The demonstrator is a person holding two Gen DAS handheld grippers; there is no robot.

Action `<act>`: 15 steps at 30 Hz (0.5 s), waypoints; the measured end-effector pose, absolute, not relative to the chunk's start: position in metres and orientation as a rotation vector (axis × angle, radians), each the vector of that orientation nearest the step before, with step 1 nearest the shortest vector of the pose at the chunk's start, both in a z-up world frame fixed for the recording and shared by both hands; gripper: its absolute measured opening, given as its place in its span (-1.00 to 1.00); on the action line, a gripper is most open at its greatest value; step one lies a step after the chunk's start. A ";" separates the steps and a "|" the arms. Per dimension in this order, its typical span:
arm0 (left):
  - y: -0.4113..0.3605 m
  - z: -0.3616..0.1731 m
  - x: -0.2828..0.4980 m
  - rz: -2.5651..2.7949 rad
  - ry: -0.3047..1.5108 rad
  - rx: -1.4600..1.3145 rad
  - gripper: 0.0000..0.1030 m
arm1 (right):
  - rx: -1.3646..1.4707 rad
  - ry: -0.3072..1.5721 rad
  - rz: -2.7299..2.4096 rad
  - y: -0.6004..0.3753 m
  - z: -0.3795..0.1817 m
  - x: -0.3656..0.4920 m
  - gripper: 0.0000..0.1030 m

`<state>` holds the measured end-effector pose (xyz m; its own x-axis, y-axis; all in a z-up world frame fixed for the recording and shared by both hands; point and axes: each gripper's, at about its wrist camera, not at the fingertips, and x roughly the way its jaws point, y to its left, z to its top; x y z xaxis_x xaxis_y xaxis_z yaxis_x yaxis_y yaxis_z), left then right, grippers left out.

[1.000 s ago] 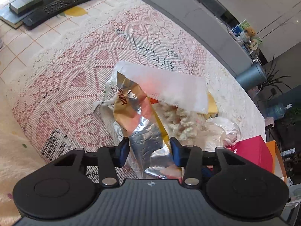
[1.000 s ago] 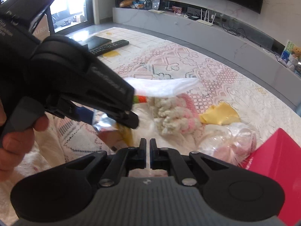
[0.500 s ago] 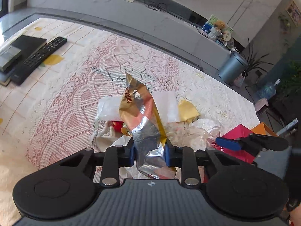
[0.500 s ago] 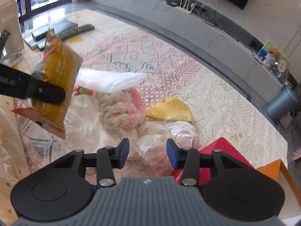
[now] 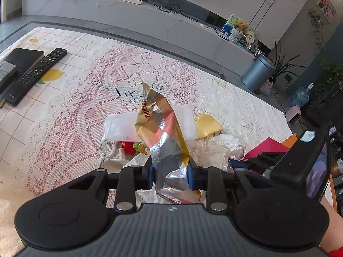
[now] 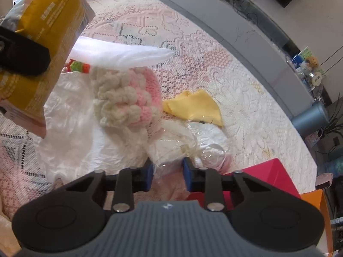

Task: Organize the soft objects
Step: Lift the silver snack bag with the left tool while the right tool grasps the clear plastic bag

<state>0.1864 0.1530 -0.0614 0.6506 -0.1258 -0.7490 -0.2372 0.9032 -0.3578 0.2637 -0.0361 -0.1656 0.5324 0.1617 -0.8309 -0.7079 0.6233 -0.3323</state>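
Early going, by the look of it: soft things heaped loose on the lace-covered bench (image 5: 81, 111), nothing seen sorted into a container. Foil snack bag (image 5: 163, 141) lifted clear of the heap, standing upright above it, pinched low on its silver side by the left gripper (image 5: 170, 171), jaws partly closed and pressing the crumpled foil from both sides. Below and behind it, still lying on the bench: white foam sheet (image 6: 120, 55), cream-and-pink crocheted piece (image 6: 126, 98), yellow cloth (image 6: 195, 107), a small red-and-green knitted item (image 5: 130, 146), and a white plastic sheet (image 6: 72, 132) spread underneath. Nearest the camera in the right wrist view, clear plastic bag (image 6: 182, 147) with something pale inside, its bunched neck sitting between the blue pads of the right gripper (image 6: 167, 171); jaws closing on it, narrowed to a moderate gap, pads seemingly not quite pressing yet, though film and glare make contact hard to judge. Red box (image 6: 263, 175) and an orange one beside it at the bench's edge, possibly the destination. Left to do: nearly everything. Remote control (image 5: 36, 75) far off to the left, well apart from the heap.
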 end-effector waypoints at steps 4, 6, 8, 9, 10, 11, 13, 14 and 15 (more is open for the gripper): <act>0.149 -0.058 0.183 0.050 0.867 -0.442 -0.37 | -0.677 0.825 0.594 -0.045 -0.151 0.260 -0.55; 0.147 -0.053 0.180 0.040 0.859 -0.430 -0.37 | -0.641 0.809 0.606 -0.050 -0.140 0.257 -0.55; 0.144 -0.047 0.176 0.030 0.848 -0.413 -0.37 | -0.576 0.803 0.643 -0.056 -0.125 0.254 -0.55; 0.142 -0.043 0.174 0.024 0.843 -0.404 -0.37 | -0.554 0.797 0.658 -0.058 -0.118 0.252 -0.55; 0.140 -0.039 0.172 0.017 0.838 -0.397 -0.37 | -0.542 0.786 0.667 -0.060 -0.112 0.249 -0.55; 0.138 -0.035 0.170 0.008 0.833 -0.390 -0.37 | -0.538 0.772 0.675 -0.062 -0.105 0.245 -0.55; 0.134 -0.027 0.166 -0.010 0.824 -0.377 -0.37 | -0.533 0.745 0.696 -0.066 -0.093 0.236 -0.55; 0.132 -0.023 0.164 -0.019 0.820 -0.369 -0.37 | -0.530 0.734 0.706 -0.069 -0.087 0.232 -0.55; 0.128 -0.018 0.162 -0.029 0.816 -0.361 -0.38 | -0.527 0.724 0.715 -0.073 -0.081 0.228 -0.55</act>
<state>0.1623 0.1282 -0.0184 0.6885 -0.1635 -0.7066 -0.1122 0.9385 -0.3265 0.2282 -0.0734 -0.0807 0.5370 0.3975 -0.7441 -0.7390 0.6471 -0.1876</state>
